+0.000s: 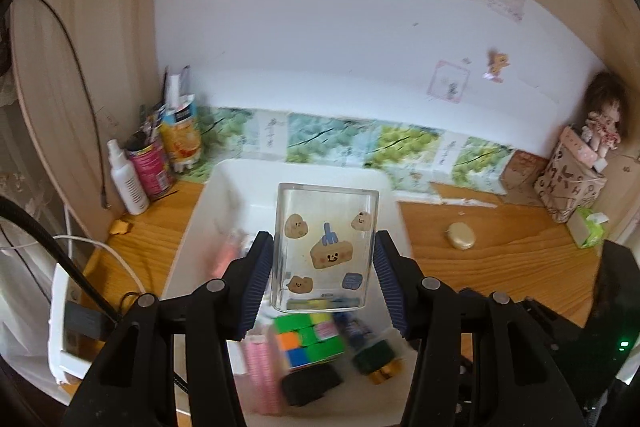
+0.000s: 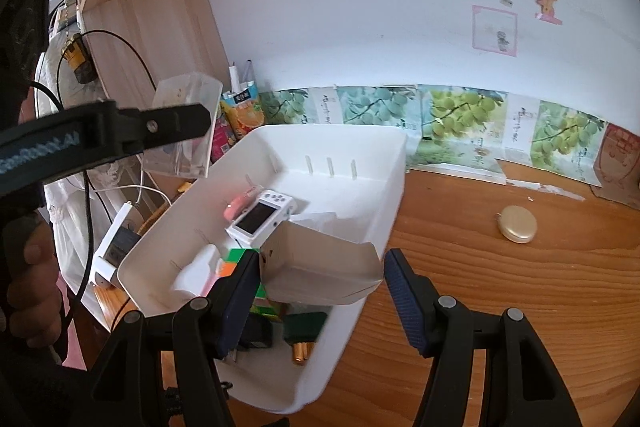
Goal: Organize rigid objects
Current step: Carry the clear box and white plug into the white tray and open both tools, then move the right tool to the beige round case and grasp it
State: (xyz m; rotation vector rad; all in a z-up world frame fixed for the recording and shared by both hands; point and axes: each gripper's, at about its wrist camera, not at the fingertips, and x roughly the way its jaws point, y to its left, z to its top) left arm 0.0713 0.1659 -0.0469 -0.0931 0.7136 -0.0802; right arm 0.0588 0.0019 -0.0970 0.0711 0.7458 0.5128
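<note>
The left gripper [image 1: 323, 279] squeezes a clear box [image 1: 325, 247] with cookie stickers, held up over the white bin [image 2: 396, 163]. The right gripper [image 2: 320, 291] is open, its fingers on each side of a folded card box [image 2: 320, 267] at the bin's 6 o'clock edge. Inside the bin lie a white camera [image 2: 260, 217], a color cube [image 1: 308, 339], a black block [image 1: 312, 383] and a green bottle [image 1: 376, 357]. A gold oval case [image 2: 519, 224] sits on the desk at 3 o'clock from the bin.
</note>
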